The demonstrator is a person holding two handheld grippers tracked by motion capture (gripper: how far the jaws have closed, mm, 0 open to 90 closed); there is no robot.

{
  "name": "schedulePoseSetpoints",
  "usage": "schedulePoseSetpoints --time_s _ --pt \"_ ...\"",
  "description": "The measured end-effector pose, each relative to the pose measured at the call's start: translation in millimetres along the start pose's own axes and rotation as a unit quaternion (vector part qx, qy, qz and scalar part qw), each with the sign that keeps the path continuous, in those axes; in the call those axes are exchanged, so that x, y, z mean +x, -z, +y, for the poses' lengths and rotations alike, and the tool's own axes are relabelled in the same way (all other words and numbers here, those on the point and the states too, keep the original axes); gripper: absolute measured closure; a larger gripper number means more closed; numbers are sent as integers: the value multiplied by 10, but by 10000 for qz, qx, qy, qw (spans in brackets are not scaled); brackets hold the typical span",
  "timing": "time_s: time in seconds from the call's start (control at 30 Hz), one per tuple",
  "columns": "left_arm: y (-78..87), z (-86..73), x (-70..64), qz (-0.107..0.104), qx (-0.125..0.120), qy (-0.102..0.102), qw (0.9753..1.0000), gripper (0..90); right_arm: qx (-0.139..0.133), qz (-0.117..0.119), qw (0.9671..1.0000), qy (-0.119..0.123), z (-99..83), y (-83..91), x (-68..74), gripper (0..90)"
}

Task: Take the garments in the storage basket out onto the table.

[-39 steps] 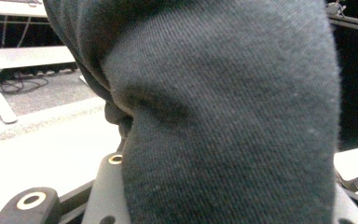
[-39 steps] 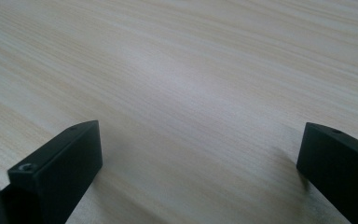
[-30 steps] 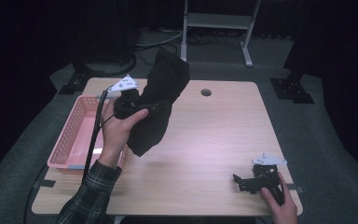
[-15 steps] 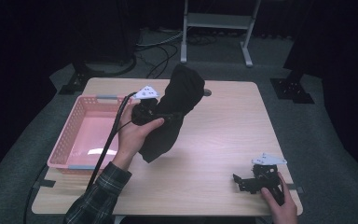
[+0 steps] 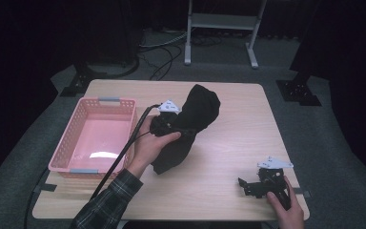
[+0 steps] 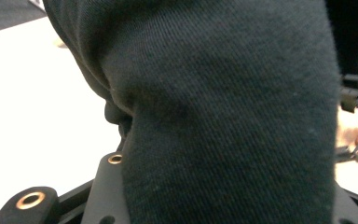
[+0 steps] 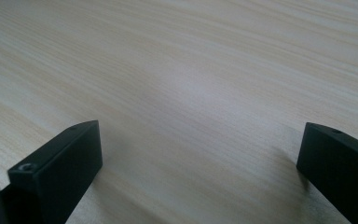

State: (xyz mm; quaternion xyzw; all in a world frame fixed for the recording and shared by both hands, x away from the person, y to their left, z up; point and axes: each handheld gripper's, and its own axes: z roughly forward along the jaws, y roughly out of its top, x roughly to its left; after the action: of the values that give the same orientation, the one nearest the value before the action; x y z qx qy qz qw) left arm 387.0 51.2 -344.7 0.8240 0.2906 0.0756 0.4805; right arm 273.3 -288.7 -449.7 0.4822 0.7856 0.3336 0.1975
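Observation:
A black garment point(image 5: 198, 114) hangs bunched over the middle of the wooden table point(image 5: 238, 133), its lower end touching the tabletop. My left gripper point(image 5: 167, 123) is shut on it at mid-height, held by a hand with a plaid sleeve. In the left gripper view the dark knit fabric point(image 6: 223, 112) covers the jaws almost completely. At the front right my right gripper point(image 5: 244, 187) rests on the table, jaws pointing left. It stands open point(image 7: 200, 154) over bare wood with nothing between its jaws.
A pink plastic basket point(image 5: 100, 101) sits on the table's left side, with nothing in it. The left gripper's cable point(image 5: 119, 162) trails along the basket's right wall. Dark stands and a metal frame point(image 5: 219, 21) are on the floor beyond the far edge.
My left gripper has carried the black garment rightward from above the basket to the table's middle and lowered it. The right gripper has stayed where it was.

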Motion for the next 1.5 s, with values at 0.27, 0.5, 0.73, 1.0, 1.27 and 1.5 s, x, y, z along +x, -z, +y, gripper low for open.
schedulePoseSetpoints --time_s 0.27,0.5,0.73,1.0,1.27,1.5 --pt "-196 -118 14 25 377 -21 9993 550 4 2 10000 1 0 0 0 0" --pt "-347 -210 25 41 742 -71 9972 549 4 1 10000 0 0 0 0 0" --pt "-487 -322 86 -34 1132 111 9935 546 2 0 10000 3 0 0 -1 0" --pt "-590 -401 131 -164 1331 338 9904 537 5 1 10000 -2 -1 1 0 0" --pt "-615 -427 177 -271 1321 492 9896 482 5 1 10000 -2 -1 0 0 0" --pt "-667 -441 164 -224 1329 369 9902 322 4 0 10000 -1 -1 0 0 0"
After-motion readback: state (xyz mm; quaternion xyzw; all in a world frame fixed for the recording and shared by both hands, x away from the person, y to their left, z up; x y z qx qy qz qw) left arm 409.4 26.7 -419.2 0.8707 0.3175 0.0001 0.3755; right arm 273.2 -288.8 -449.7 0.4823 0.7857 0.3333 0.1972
